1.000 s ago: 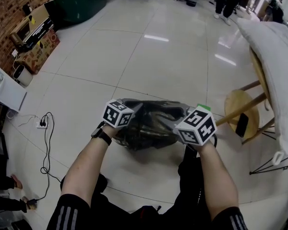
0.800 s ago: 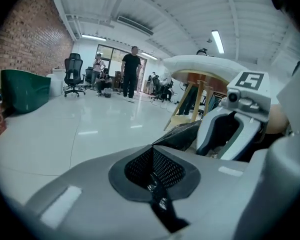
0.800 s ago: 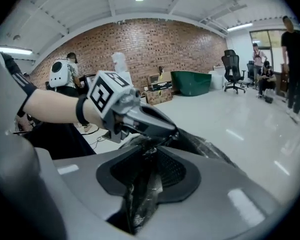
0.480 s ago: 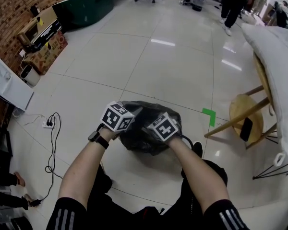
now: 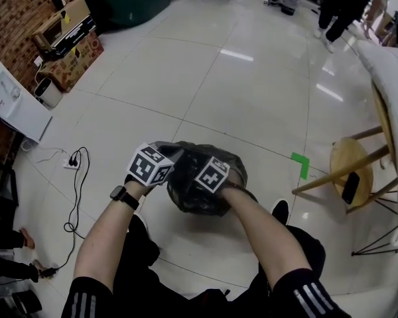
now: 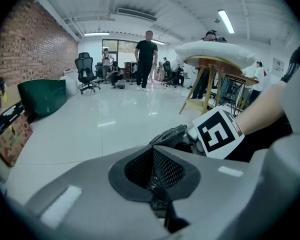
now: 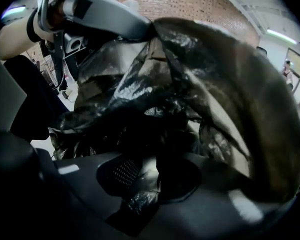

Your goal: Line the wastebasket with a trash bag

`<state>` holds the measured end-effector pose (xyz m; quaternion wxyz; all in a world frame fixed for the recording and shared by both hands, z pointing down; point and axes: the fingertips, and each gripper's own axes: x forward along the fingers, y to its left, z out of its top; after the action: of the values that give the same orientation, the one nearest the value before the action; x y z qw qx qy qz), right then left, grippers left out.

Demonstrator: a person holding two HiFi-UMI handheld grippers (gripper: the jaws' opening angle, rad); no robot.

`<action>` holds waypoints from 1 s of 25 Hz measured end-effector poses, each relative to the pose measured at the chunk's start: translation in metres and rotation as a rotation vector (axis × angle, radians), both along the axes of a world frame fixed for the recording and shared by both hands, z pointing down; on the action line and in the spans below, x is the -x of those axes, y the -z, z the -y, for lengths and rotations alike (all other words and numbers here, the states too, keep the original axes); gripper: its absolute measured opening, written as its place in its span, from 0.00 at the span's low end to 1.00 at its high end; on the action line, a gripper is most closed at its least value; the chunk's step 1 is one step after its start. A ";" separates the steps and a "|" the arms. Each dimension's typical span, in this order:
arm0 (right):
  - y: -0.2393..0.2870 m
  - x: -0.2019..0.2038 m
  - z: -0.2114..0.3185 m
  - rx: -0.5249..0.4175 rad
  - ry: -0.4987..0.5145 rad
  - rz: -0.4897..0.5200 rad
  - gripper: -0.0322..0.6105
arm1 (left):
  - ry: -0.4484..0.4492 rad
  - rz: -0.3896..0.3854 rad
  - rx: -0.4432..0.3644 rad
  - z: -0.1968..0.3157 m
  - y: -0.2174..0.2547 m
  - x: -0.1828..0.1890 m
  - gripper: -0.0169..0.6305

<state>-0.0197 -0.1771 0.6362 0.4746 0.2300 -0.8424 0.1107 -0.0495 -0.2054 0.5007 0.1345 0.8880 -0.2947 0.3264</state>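
Tugging could rip the trash bag (image 5: pixel 209 194) — your left gripper (image 6: pixel 157 184) clamps it, your right gripper (image 7: pixel 149 184) has just been closing and now pinches a fold

The trash bag (image 5: pixel 209 194) is thin black plastic film, crinkled and glossy. Around it the floor (image 5: pixel 252 91) is smooth, shiny tile. Right of it, the stool (image 5: pixel 357 156) looks like matt pale wood; far left, rough brick wall (image 5: pixel 13 12).
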 end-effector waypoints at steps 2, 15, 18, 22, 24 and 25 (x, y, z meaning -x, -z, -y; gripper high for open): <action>-0.009 0.012 0.004 0.001 0.015 -0.004 0.20 | 0.011 0.013 -0.003 0.003 -0.005 0.011 0.03; -0.092 0.031 0.024 0.073 0.073 -0.141 0.20 | 0.004 0.071 0.024 0.016 -0.010 0.041 0.03; -0.105 0.034 0.027 0.084 0.081 -0.142 0.20 | 0.007 0.074 0.076 0.014 -0.023 0.048 0.11; -0.131 0.029 0.030 0.105 0.093 -0.188 0.20 | -0.022 0.073 0.129 0.008 -0.033 0.045 0.25; -0.137 0.030 0.033 0.112 0.085 -0.184 0.20 | -0.046 0.062 0.162 0.004 -0.035 0.040 0.30; -0.139 0.029 0.033 0.118 0.078 -0.179 0.20 | -0.062 0.056 0.183 0.001 -0.037 0.037 0.31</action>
<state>-0.0490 -0.2104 0.7748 0.5644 0.1778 -0.7970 0.1208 -0.0861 -0.2067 0.5372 0.1966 0.8712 -0.2394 0.3808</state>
